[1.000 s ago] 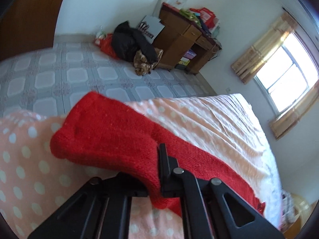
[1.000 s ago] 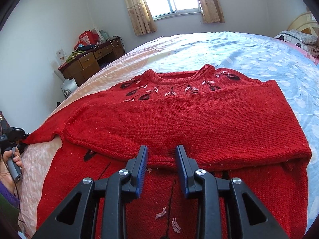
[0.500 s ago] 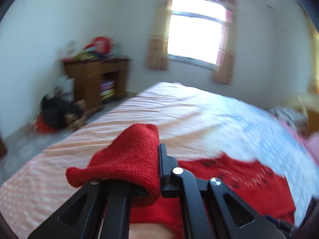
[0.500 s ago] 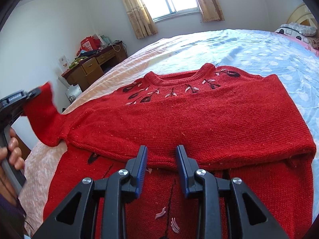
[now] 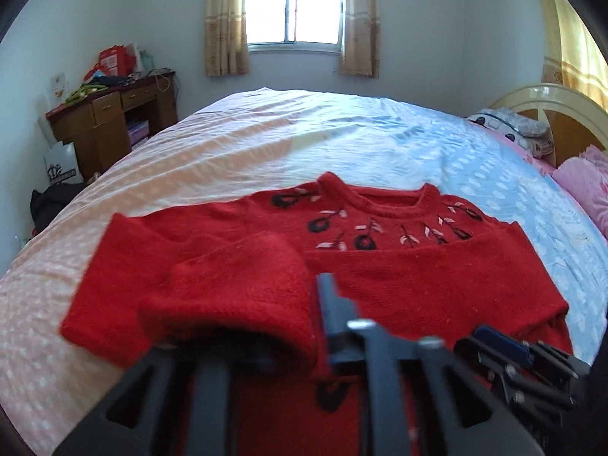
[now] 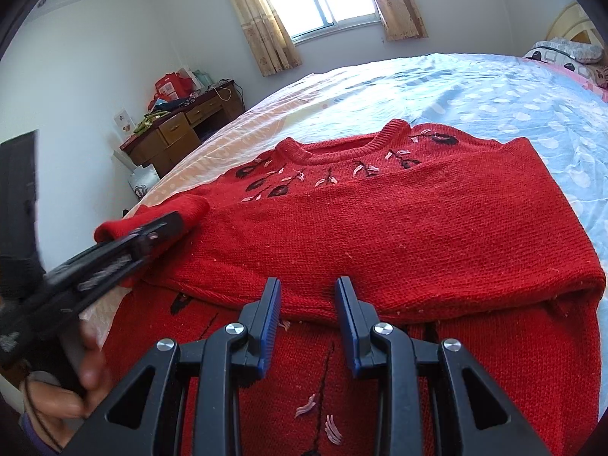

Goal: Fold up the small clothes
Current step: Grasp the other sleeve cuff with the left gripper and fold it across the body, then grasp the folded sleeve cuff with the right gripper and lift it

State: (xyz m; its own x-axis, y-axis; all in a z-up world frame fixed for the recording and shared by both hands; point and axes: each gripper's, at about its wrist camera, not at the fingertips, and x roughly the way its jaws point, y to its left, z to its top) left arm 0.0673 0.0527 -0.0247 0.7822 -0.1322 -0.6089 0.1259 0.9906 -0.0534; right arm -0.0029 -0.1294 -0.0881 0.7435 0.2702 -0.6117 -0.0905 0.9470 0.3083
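Observation:
A red knit sweater (image 6: 418, 228) with embroidered flowers lies flat on the bed, its right sleeve folded across the chest; it also shows in the left wrist view (image 5: 418, 277). My left gripper (image 5: 315, 326) is shut on the cuff of the left sleeve (image 5: 235, 288) and holds it above the sweater's left side. It also shows in the right wrist view (image 6: 167, 231), with the cuff (image 6: 152, 216) in it. My right gripper (image 6: 307, 304) is open and empty, low over the folded sleeve's lower edge. It shows at the lower right of the left wrist view (image 5: 501, 345).
The bed (image 5: 342, 140) has a peach and blue dotted sheet. Pillows (image 5: 585, 186) and a headboard (image 5: 547, 102) are at the right. A wooden desk (image 5: 110, 114) with clutter stands by the left wall. A window (image 5: 294, 2) is behind the bed.
My left gripper has lifted the sleeve cuff off the bed's left side and swung it in over the sweater. My right gripper has stayed open in place.

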